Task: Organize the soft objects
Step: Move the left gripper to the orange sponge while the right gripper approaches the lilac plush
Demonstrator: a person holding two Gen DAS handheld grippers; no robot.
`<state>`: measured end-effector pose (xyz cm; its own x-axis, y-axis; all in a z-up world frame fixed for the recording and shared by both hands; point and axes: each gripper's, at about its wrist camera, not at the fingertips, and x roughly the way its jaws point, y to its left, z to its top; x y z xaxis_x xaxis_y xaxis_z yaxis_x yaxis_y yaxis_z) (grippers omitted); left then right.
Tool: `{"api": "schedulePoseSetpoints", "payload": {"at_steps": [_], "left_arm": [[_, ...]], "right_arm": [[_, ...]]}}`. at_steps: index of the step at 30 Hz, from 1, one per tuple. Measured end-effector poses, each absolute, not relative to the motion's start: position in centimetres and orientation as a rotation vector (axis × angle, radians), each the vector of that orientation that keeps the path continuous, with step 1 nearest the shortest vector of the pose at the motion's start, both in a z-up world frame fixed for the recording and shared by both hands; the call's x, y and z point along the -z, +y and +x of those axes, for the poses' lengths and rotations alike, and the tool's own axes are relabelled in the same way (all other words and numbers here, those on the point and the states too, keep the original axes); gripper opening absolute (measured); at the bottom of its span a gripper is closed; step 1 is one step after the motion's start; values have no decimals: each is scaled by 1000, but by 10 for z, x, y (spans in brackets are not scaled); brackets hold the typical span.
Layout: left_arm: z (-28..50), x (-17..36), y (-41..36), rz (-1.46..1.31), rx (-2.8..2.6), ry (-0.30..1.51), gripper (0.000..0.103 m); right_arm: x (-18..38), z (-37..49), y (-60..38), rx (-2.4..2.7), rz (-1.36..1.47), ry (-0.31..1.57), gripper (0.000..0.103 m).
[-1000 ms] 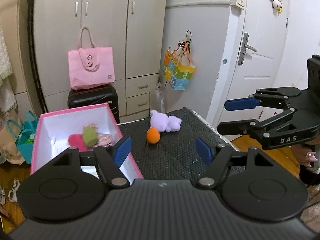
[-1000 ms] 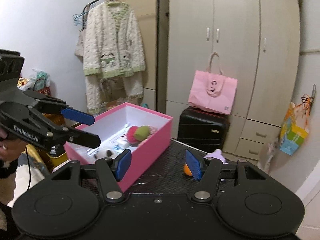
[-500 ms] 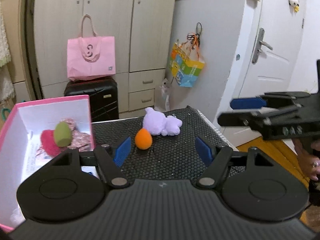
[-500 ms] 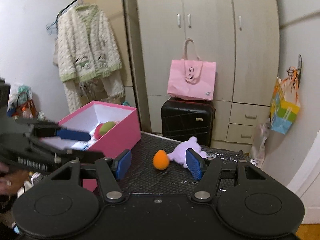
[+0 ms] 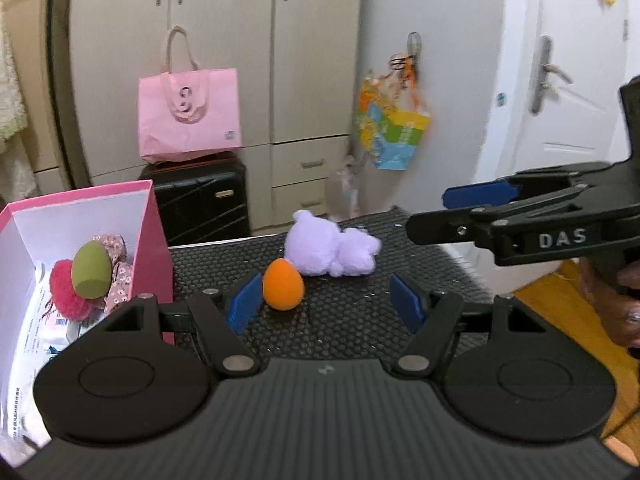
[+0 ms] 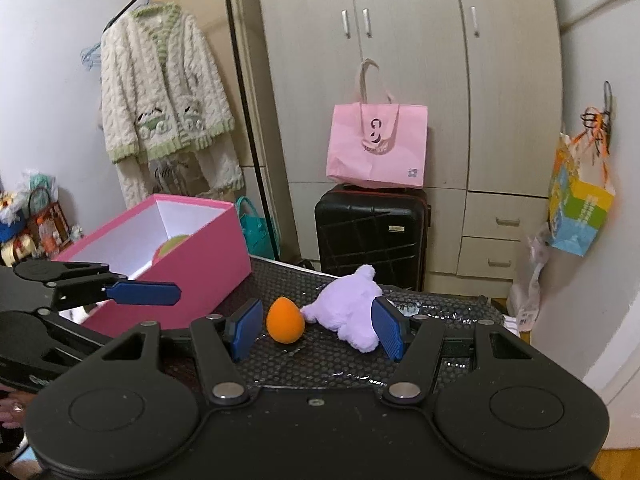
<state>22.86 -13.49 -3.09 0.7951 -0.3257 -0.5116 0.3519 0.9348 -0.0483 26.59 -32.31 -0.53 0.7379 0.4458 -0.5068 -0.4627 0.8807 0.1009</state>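
An orange egg-shaped sponge (image 5: pixel 282 285) (image 6: pixel 284 320) lies on the black mesh table top (image 5: pixel 344 320), and a purple plush toy (image 5: pixel 332 249) (image 6: pixel 348 310) touches it from behind. At the table's left stands an open pink box (image 5: pixel 154 240) (image 6: pixel 188 264) holding a green sponge (image 5: pixel 91 269), a pink pompom (image 5: pixel 62 294) and a floral scrunchie (image 5: pixel 116 248). My left gripper (image 5: pixel 326 305) hovers short of the orange sponge, its jaws closing with nothing pressed between them. My right gripper (image 6: pixel 316 330) is open, with both toys just beyond its fingers.
A black suitcase (image 6: pixel 370 232) with a pink tote bag (image 6: pixel 376 148) on it stands behind the table, against a wardrobe. A colourful bag (image 5: pixel 394 136) hangs on the wall by a white door. A cardigan (image 6: pixel 164 108) hangs at the left. A hand (image 5: pixel 624 312) holds the right gripper.
Both grippers have come down and closer to the table. The orange sponge and purple plush now sit larger and nearer the fingers, and the pink box has slid to the left of both views.
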Motion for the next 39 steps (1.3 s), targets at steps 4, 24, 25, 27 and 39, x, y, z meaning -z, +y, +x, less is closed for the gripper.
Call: {"api": "schedulePoseSetpoints", "payload": {"at_steps": [4,24,25,27,39], "left_arm": [[249,47,-145,36,301,532,68],[312,112,-156,-32,95,605,54],[313,113,-156,-30,94,610,53],[316,116,-156,-43,110,640,50],[318,122,-160,-19,131,627,34]], "right_arm": [[14,282,-321,-521,-72,555,66],[70,386,-317,-651,-168,674,65],[73,387,-315,-658,-178,676,65],[77,388,-312,-673,-201,676,65],[89,399,-304,-705,-282,709,62]]}}
